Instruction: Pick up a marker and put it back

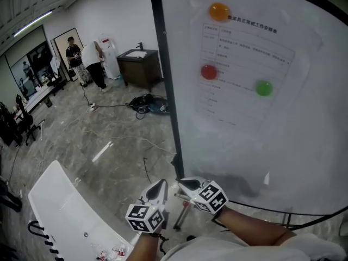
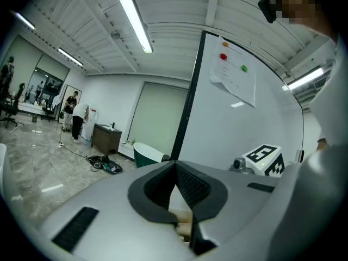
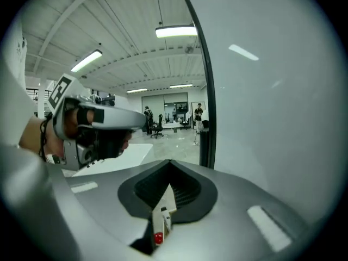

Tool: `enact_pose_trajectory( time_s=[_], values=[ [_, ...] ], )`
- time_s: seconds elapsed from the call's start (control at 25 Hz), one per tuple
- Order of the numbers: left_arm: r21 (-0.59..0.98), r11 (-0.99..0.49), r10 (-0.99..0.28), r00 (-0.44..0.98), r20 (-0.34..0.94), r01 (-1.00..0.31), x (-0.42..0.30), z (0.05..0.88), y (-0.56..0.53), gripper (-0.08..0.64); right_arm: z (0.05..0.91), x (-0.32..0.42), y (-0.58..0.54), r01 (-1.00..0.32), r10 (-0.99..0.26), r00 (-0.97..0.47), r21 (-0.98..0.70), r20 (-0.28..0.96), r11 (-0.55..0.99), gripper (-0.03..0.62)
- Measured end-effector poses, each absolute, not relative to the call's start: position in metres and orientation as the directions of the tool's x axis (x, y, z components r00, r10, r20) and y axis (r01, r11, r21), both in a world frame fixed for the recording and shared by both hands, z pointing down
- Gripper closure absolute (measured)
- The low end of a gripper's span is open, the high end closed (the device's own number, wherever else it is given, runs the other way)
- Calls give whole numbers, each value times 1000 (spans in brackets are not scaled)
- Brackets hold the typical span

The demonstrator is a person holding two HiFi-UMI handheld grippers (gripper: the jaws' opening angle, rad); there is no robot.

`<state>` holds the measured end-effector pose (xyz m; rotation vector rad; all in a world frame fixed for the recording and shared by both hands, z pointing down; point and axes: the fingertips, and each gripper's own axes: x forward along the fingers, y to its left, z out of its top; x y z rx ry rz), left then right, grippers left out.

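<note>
- My left gripper sits low, close to my body, in the head view. Its own view shows the left gripper with the jaws closed tip to tip and nothing between them.
- My right gripper is just beside it, nearer the whiteboard. The right gripper view shows the right gripper with its jaws drawn together too, and nothing gripped.
- Both point up and forward, alongside the whiteboard's black frame.
- I can't make out the marker in any view.
- A printed sheet hangs on the whiteboard with an orange magnet at its top. A red magnet and a green magnet sit lower down on the paper.
- A white table lies to my left (cables trail over the floor beyond it).
</note>
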<state>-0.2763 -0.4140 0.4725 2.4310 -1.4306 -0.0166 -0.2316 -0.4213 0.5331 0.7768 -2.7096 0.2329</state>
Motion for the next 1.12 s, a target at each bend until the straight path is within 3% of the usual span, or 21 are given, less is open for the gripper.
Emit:
enact_pose_trajectory(
  time_s=[0.44,1.12],
  values=[
    [212,-482,-855,509,96,-850,-268,434,-421,558,419,-231,-411,-539,-533,-842,-75,83,839,591],
    [187,-484,-861,503,73,-855,-263,417,-418,558,407,-227,-409,-548,-544,-836,-56,68,835,591]
  ],
)
